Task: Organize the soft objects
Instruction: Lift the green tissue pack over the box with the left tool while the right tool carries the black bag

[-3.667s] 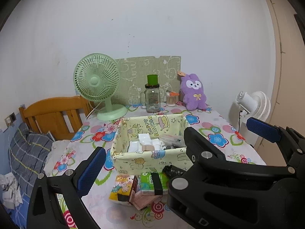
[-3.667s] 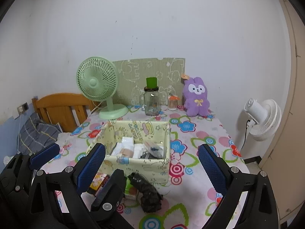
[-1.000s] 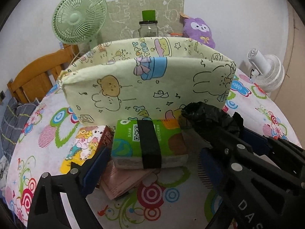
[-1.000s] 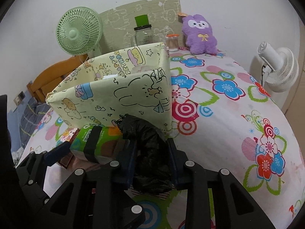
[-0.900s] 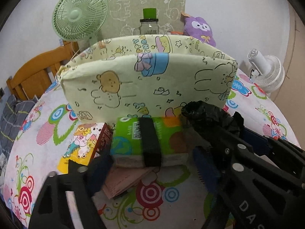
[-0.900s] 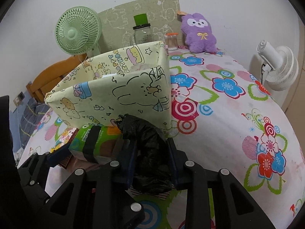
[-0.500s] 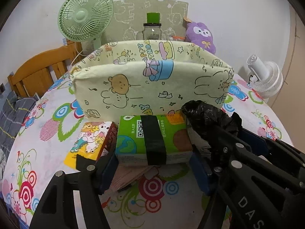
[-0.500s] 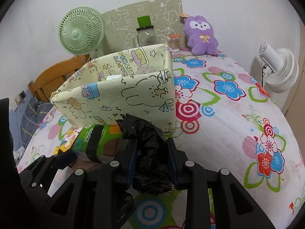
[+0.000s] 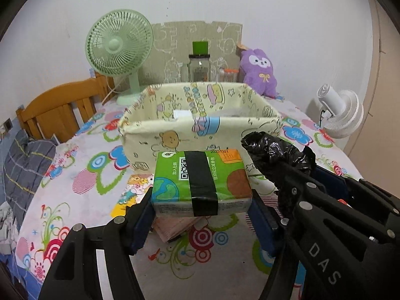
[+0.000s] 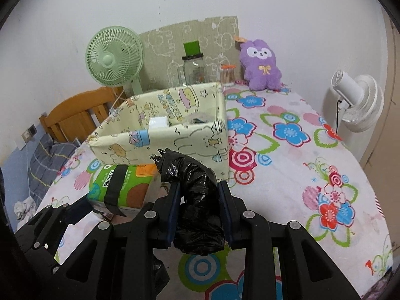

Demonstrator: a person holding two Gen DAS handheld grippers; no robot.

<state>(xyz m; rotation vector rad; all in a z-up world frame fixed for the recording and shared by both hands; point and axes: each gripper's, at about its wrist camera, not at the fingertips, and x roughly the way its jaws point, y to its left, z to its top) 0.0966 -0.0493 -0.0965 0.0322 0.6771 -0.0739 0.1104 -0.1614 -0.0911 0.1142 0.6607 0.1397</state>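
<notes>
tissue pack [image 9: 202,180]: "2025 1101", QR code | right tool [image 9: 322,260]: "DAS"

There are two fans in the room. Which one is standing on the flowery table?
The pale green desk fan, at the table's back left beside the wooden chair. The white fan stands off the table's right edge.

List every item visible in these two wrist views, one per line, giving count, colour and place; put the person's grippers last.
Green tissue pack with black band: one, held in left gripper.
Crumpled black plastic bag: one, held in right gripper.
Cream cartoon-print fabric basket: one, table centre.
Floral tablecloth: one, multicolour, covering table.
Mint desk fan: one, back left.
Glass jar with green lid: one, back centre.
Purple plush bunny: one, back right.
White fan: one, right of table.
Left gripper: black, blue pads.
Right gripper: black, blue pads.
</notes>
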